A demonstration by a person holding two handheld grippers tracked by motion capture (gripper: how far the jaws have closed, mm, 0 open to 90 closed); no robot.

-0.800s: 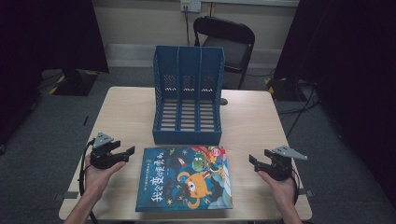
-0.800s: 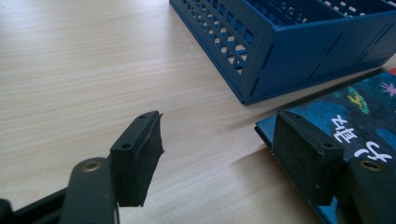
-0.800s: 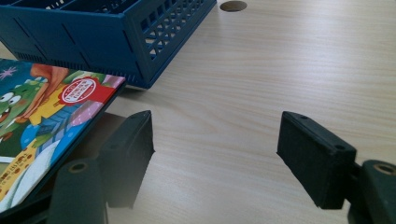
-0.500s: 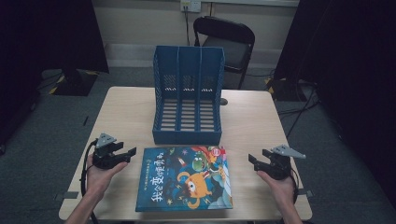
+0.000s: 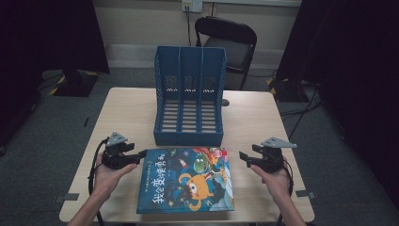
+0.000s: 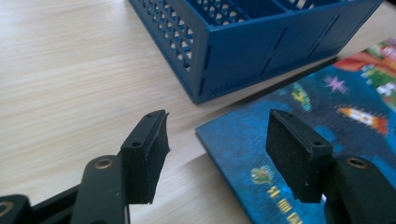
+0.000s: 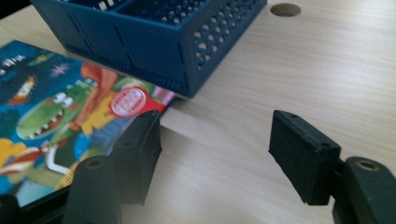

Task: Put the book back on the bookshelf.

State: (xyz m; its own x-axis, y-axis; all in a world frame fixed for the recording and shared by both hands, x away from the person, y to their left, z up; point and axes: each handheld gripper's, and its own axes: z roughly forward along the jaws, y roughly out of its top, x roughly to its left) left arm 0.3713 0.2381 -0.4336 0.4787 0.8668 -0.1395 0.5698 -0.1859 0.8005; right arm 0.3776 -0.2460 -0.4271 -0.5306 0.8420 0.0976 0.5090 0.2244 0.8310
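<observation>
The colourful picture book with a dark blue cover (image 5: 187,180) lay flat on the light wooden table (image 5: 127,113), just before the blue plastic file rack (image 5: 189,96). The left gripper (image 5: 137,156) stood wide open at its left corner, one jaw over the cover. The right gripper (image 5: 244,156), also open and empty, was just beside its right edge.

My left gripper (image 5: 141,154) and right gripper (image 5: 243,155) are black, each topped by a grey three-cornered plate and trailing a black cable. My jaws carry thick, dark rectangular pads (image 6: 299,158) with small holes, fixed to arms by brass-coloured rivets. My forearms are bare.
</observation>
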